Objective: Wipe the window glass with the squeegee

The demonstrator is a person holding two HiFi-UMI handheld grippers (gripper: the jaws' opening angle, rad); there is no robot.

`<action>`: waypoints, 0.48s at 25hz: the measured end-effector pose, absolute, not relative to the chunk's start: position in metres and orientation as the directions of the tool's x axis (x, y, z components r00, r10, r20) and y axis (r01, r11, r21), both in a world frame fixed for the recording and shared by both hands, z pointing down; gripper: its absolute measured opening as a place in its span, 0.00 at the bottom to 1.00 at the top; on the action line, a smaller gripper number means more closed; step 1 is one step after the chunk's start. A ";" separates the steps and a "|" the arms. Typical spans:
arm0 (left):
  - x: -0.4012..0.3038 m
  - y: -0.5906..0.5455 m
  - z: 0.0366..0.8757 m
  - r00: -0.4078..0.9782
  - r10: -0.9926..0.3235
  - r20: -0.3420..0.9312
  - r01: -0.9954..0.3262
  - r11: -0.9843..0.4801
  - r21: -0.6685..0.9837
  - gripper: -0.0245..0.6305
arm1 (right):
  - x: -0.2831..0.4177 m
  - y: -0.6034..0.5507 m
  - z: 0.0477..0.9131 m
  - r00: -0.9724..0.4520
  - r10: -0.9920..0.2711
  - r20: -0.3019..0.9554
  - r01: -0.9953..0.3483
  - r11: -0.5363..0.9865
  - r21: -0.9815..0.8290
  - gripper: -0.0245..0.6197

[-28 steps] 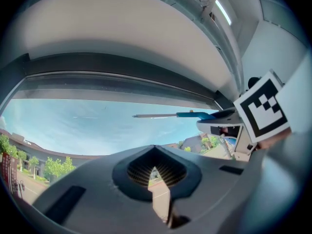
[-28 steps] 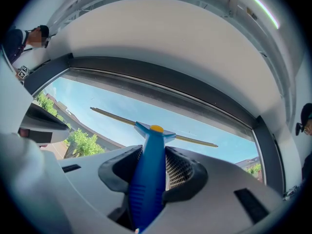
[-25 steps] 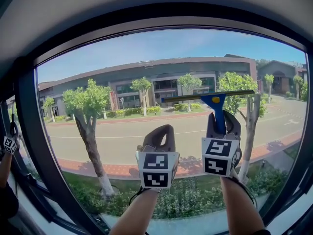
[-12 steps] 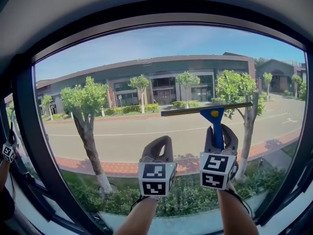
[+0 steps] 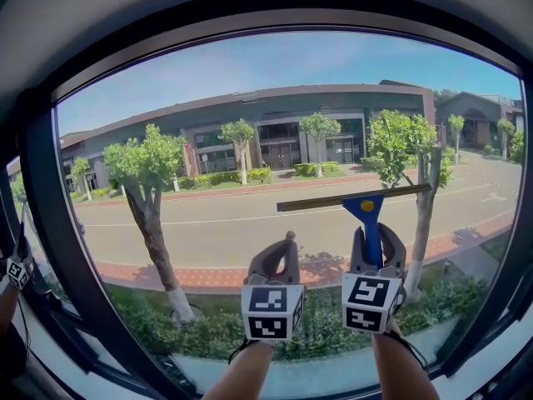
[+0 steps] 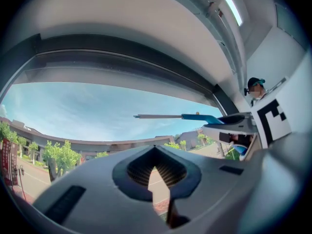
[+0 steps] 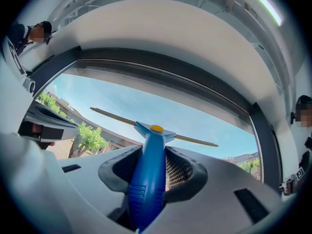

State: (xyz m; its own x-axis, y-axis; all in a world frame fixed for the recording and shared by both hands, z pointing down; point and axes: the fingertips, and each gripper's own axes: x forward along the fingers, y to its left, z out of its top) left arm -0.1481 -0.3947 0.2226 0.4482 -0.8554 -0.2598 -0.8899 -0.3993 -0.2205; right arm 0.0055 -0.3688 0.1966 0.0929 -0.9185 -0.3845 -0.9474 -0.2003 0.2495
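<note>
The squeegee has a blue handle with a yellow dot and a long thin blade lying almost level, its right end a little higher, against the window glass. My right gripper is shut on the handle below the blade, and the right gripper view shows the handle clamped between its jaws. My left gripper hangs just left of it at the same height, shut and empty. In the left gripper view the squeegee crosses above the closed jaws of the left gripper.
A thick dark window frame rings the glass, with a pale sill below. Another marker cube on someone's arm shows at the far left. People stand at both sides. Trees, a road and a building lie outside.
The right gripper has drawn the squeegee down the glass, from level with the building's ground floor to over the road. The left gripper has dropped alongside it.
</note>
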 end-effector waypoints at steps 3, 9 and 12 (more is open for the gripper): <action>-0.142 -0.393 0.228 0.457 -0.853 -0.252 -0.886 -0.410 -0.217 0.04 | 0.010 -0.368 0.207 0.097 -0.922 -0.374 -0.944 -0.204 0.259 0.26; -0.142 -0.393 0.244 0.458 -0.856 -0.241 -0.885 -0.414 -0.212 0.04 | 0.005 -0.368 0.233 0.094 -0.933 -0.347 -0.949 -0.190 0.253 0.26; -0.139 -0.392 0.250 0.458 -0.859 -0.228 -0.886 -0.419 -0.199 0.04 | 0.008 -0.366 0.241 0.098 -0.936 -0.338 -0.949 -0.190 0.251 0.26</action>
State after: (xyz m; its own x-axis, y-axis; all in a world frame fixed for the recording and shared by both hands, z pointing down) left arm -0.1386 -0.3924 0.2499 0.4582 -0.8591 -0.2279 -0.8856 -0.4195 -0.1992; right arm 0.0077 -0.3659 0.2408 0.0979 -0.9362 -0.3375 -0.9492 -0.1898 0.2511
